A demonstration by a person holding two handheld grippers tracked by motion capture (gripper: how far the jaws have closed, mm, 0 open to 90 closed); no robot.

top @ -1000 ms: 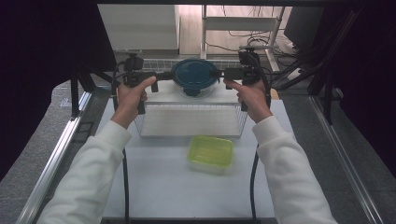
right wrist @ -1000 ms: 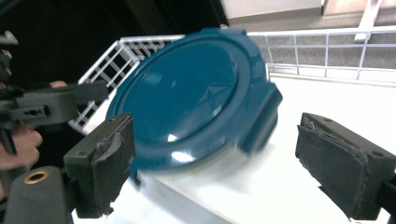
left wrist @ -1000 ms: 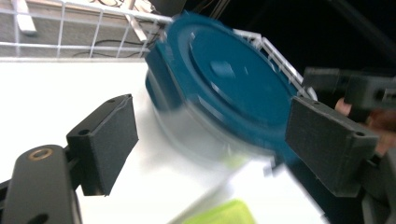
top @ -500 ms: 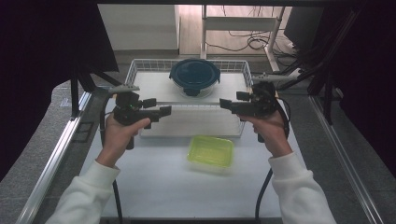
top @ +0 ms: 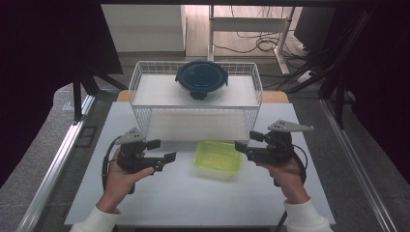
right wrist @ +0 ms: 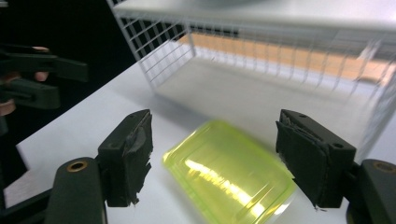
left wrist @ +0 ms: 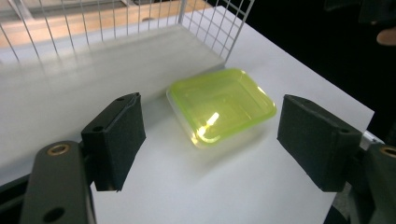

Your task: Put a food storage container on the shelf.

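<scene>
Yellow-green translucent plastic marks the shallow lidded container [top: 218,158], which is set flat on the white table [top: 183,203], just in front of the white wire basket [top: 196,104] and slightly right of the table's middle; a round dark-lidded bowl [top: 201,79] is seen on the basket's upper level, well apart from both hands. The container is flanked by the left gripper [top: 162,151] and the right gripper [top: 243,143], each pointed inward at it from its own side; neither is touching it. The right gripper is judged the nearer, its tips being just beside the container's right edge, while a strip of bare table is left between the left gripper's tips and the container's left edge. The container's long axis is laid roughly left to right, so its short ends are presented to the two grippers. Both pairs of jaws have just been closing a little, yet they are held wide apart, with nothing between the pads; in the left gripper view the container [left wrist: 221,105] is framed between and beyond the jaws, and in the right gripper view [right wrist: 229,183] likewise.
</scene>
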